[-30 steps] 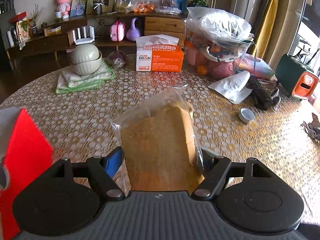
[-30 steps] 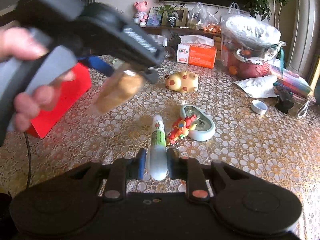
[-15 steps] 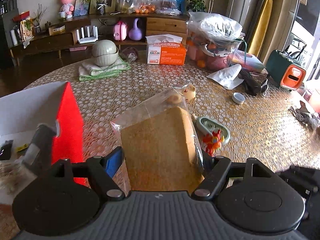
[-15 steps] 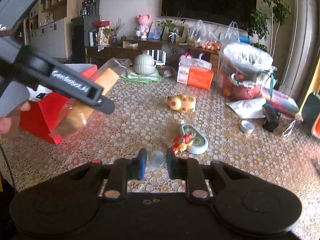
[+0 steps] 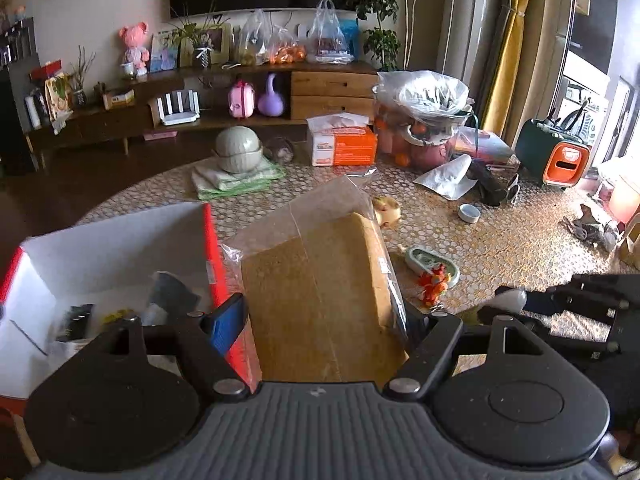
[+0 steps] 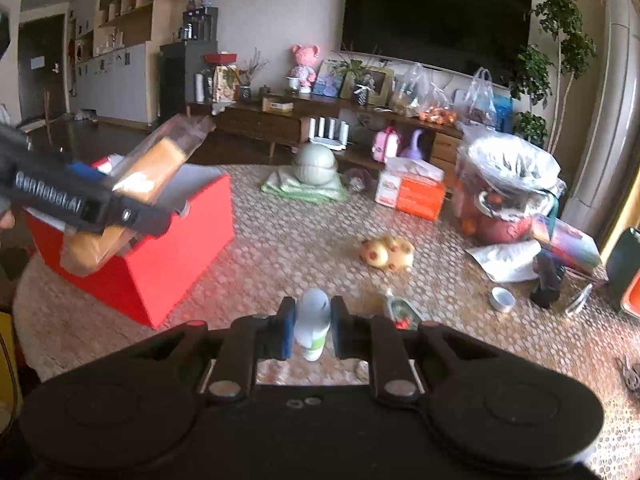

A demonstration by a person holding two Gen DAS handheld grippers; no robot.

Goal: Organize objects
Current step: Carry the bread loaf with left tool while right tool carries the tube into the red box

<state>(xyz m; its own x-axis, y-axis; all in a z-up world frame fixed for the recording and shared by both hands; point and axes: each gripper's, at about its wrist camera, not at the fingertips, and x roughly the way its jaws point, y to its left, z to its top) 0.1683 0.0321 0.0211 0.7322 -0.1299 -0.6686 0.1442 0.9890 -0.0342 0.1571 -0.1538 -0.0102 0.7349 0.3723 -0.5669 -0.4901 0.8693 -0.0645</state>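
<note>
Two wrist views, shared table

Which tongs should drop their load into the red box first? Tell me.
Left. The left tongs hold the bagged bread right at the red box; the right tongs, gripping the bottle, sit farther off.

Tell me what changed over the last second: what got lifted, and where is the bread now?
The right gripper, clamped on the white bottle, lifted it off the table. The left gripper carried the bagged bread across to the red box, where it now hangs over the open top. Both grips held. The yellow toy, tissue box and small dish stayed put.
</note>
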